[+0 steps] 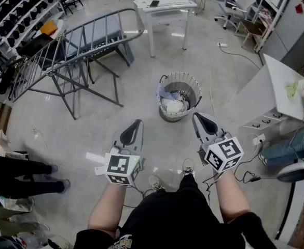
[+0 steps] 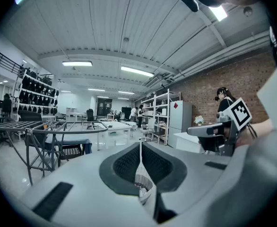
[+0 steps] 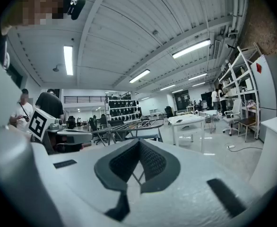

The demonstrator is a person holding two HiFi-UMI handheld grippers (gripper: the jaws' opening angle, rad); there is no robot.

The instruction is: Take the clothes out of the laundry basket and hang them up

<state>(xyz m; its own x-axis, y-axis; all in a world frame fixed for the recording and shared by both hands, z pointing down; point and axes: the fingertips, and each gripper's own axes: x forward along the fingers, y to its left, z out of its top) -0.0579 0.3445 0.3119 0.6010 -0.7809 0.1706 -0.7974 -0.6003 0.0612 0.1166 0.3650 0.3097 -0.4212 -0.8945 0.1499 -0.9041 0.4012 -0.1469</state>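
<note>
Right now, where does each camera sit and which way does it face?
Head view: on the person's head, steeply down at the laundry basket; forearms, left hand-held gripper and right hand-held gripper show.
Left gripper view: on the left hand-held gripper, along its shut jaws toward the drying rack; the right hand-held gripper shows at right.
Right gripper view: on the right hand-held gripper, along its shut jaws toward the white table; the left one shows at left.
Shared: all three see the drying rack and white table.

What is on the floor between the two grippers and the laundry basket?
Nothing: the head view shows only bare floor between the left gripper, right gripper and laundry basket.
</note>
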